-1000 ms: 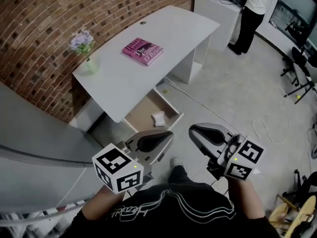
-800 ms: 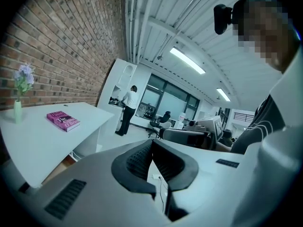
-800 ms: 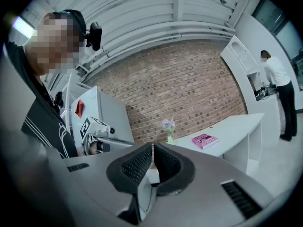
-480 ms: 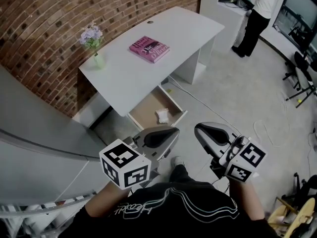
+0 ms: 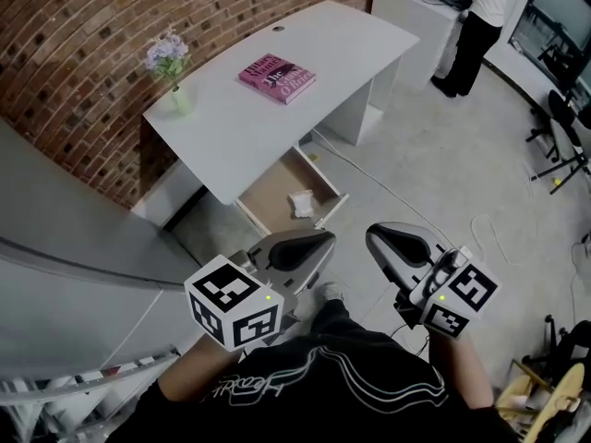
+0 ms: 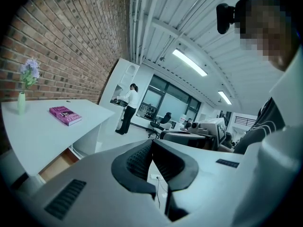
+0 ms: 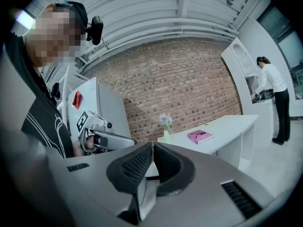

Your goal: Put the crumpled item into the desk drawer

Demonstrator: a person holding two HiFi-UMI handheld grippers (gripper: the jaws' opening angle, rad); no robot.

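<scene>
Left tool (image 5: pixel 325 238) and right tool (image 5: pixel 371 235) hang pinched together, empty. The crumpled item (image 5: pixel 300 203) sits in the open drawer (image 5: pixel 270 194) ahead; left tool nearer.

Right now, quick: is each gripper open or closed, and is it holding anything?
Left gripper: closed, nothing between its jaws.
Right gripper: closed, nothing between its jaws.
</scene>
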